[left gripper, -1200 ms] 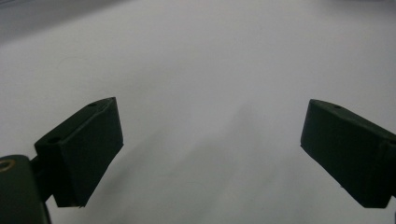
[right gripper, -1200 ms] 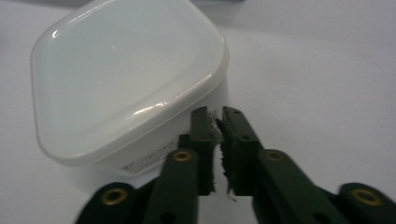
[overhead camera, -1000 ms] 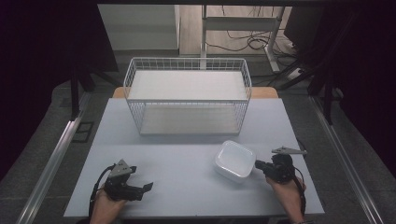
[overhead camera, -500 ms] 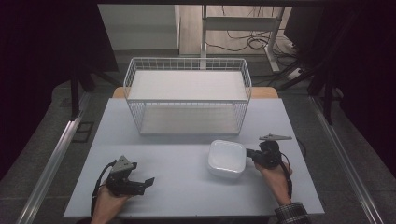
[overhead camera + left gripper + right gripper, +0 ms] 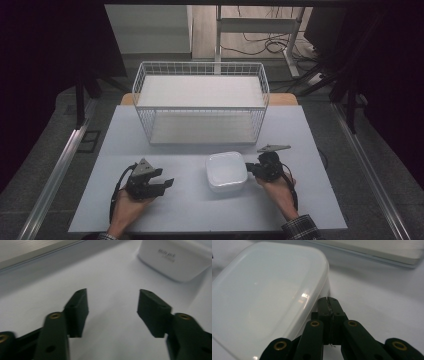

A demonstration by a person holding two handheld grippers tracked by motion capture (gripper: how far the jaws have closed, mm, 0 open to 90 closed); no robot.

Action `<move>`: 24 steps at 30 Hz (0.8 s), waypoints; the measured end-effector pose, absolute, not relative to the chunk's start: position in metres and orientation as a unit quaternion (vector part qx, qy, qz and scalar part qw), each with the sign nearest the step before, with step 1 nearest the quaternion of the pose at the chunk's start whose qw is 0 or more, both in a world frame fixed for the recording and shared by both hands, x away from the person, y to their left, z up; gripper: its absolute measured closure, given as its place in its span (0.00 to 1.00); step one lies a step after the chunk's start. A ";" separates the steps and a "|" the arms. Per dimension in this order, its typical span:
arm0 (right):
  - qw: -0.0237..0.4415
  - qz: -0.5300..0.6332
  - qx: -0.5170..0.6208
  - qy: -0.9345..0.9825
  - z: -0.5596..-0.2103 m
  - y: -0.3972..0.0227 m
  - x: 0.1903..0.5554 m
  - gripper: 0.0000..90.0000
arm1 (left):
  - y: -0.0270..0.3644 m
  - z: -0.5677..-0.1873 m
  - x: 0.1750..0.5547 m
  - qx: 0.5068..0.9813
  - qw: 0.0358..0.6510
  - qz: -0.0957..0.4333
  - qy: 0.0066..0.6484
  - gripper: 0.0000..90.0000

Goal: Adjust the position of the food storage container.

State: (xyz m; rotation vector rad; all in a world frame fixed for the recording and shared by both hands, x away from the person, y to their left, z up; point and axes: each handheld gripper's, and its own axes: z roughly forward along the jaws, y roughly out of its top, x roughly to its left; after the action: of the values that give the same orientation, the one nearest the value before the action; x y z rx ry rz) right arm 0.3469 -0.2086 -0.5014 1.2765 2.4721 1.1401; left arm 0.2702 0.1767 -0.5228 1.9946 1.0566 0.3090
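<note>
The white lidded box [image 5: 226, 171] sits flat on the table [image 5: 200, 210], in the near half a little right of centre, just in front of the wire basket [image 5: 201, 102] but apart from it. In the right gripper view its smooth rounded lid [image 5: 267, 290] shows close up, with the box's right-hand edge touching or nearly touching the tips of the right gripper [image 5: 329, 301], whose jaws are pressed flat together with nothing between them. So the box is not being pinched; my reading is that the closed jaws are being used as a blunt nose to push it sideways across the table, toward the middle. In the high view the right gripper [image 5: 254, 169] lies level at the box's right side, the hand behind it. The left gripper [image 5: 167, 182] rests well apart from the box, on the left of the table, pointing toward it; in the left gripper view its jaws stand half spread over bare tabletop, having just been closing, and nothing is between them, with the box [image 5: 175, 260] lying farther off at upper right. As for progress, the work looks to be in an early stage: the box is on the table, not lifted, not opened, and not in the basket, which holds nothing on either of its shelves. If the basket is the goal, the gripping, lifting and placing are all left to do.
</note>
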 end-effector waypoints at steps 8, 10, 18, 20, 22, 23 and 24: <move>0.054 0.377 0.394 0.836 -0.502 -0.185 0.336 0.99 | 0.135 -0.524 0.290 0.814 0.413 0.093 0.397 0.90; 0.048 0.375 0.387 0.841 -0.502 -0.181 0.333 0.99 | 0.132 -0.526 0.291 0.817 0.408 0.089 0.398 0.93; 0.037 0.370 0.372 0.850 -0.501 -0.168 0.318 0.99 | 0.135 -0.526 0.286 0.815 0.403 0.073 0.411 1.00; 0.035 0.368 0.370 0.852 -0.501 -0.168 0.314 0.99 | 0.135 -0.526 0.283 0.816 0.400 0.071 0.410 1.00; 0.037 0.366 0.368 0.854 -0.500 -0.168 0.310 0.99 | 0.135 -0.526 0.282 0.819 0.398 0.071 0.408 1.00; 0.035 0.367 0.367 0.854 -0.501 -0.168 0.309 0.99 | 0.135 -0.526 0.282 0.819 0.399 0.070 0.407 1.00; 0.034 0.367 0.367 0.854 -0.501 -0.168 0.308 0.99 | 0.135 -0.526 0.283 0.818 0.400 0.068 0.407 1.00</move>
State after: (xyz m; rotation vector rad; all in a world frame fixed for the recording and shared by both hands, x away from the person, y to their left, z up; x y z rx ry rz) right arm 0.3082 -0.1684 -0.5009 1.1271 2.6267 1.1289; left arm 0.2832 0.1352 -0.5261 2.0708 1.0297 0.1716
